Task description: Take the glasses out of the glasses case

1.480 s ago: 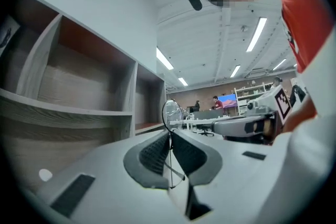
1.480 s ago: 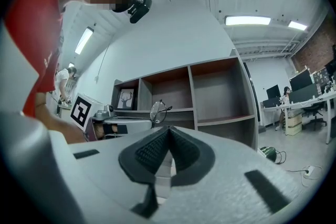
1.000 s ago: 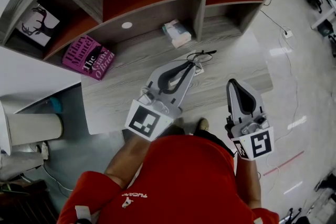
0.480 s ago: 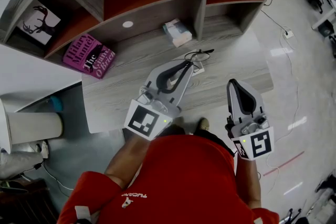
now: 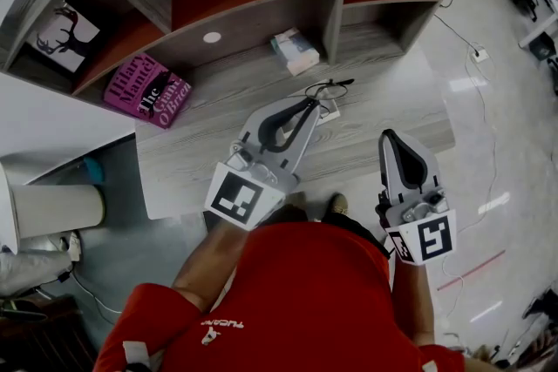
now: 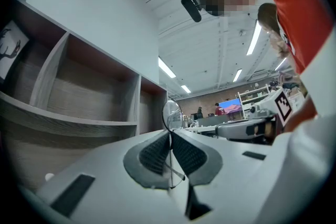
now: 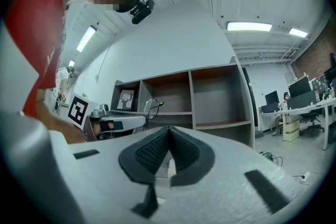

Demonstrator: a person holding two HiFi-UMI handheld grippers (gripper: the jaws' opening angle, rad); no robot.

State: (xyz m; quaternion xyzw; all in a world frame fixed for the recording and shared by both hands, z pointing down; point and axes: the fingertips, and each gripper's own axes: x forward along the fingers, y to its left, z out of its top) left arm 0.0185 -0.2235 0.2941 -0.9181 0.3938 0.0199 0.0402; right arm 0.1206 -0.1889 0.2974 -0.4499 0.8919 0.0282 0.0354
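The left gripper (image 5: 310,104) pinches the thin glasses (image 5: 324,89), which stick out toward 1 o'clock over a white thing (image 5: 330,111), maybe the case. The right gripper (image 5: 391,136) is closed, empty

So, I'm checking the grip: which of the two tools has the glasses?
The left tool, at the head view's left: its jaws pinch the thin frame of the glasses. The right tool is shut on nothing.

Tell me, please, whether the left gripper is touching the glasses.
Touching. In the left gripper view, the left gripper has its fingers pinched on the thin frame of the glasses.
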